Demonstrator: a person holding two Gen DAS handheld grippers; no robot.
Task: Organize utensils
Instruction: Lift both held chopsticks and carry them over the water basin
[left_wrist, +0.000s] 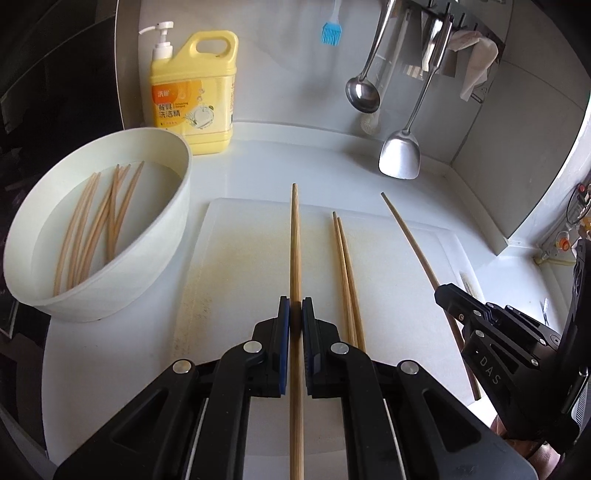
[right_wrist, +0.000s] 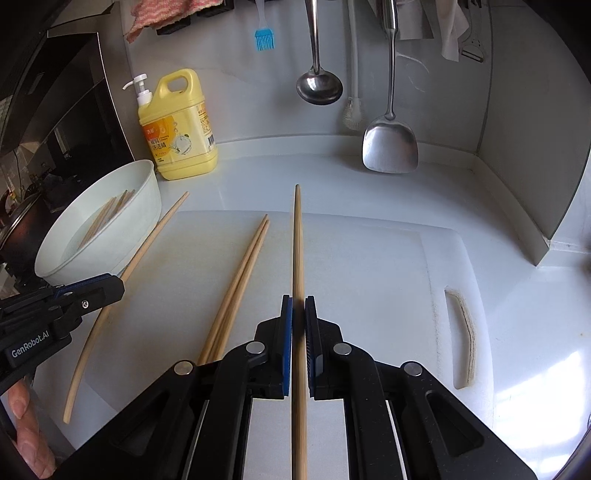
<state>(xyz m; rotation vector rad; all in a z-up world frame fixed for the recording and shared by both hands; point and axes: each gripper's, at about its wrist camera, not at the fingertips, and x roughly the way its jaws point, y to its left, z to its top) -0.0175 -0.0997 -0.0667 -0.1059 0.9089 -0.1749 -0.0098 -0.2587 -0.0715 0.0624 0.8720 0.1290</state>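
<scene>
My left gripper (left_wrist: 296, 308) is shut on a bamboo chopstick (left_wrist: 294, 240) that points forward above the white cutting board (left_wrist: 240, 258). My right gripper (right_wrist: 298, 308) is shut on another chopstick (right_wrist: 297, 240) in the same way. A pair of chopsticks (left_wrist: 345, 269) lies side by side on the board between the two grippers; it also shows in the right wrist view (right_wrist: 240, 277). The right gripper (left_wrist: 448, 295) and its chopstick (left_wrist: 410, 236) show at the right of the left wrist view. The left gripper (right_wrist: 107, 286) and its chopstick (right_wrist: 144, 251) show at the left of the right wrist view.
A white bowl (left_wrist: 155, 266) with water and several chopsticks (left_wrist: 96, 221) stands left of the board. A yellow dish-soap bottle (left_wrist: 195, 96) stands behind it. A ladle (left_wrist: 362, 92), a metal turner (left_wrist: 399, 155) and a blue brush (left_wrist: 330, 33) hang on the back wall.
</scene>
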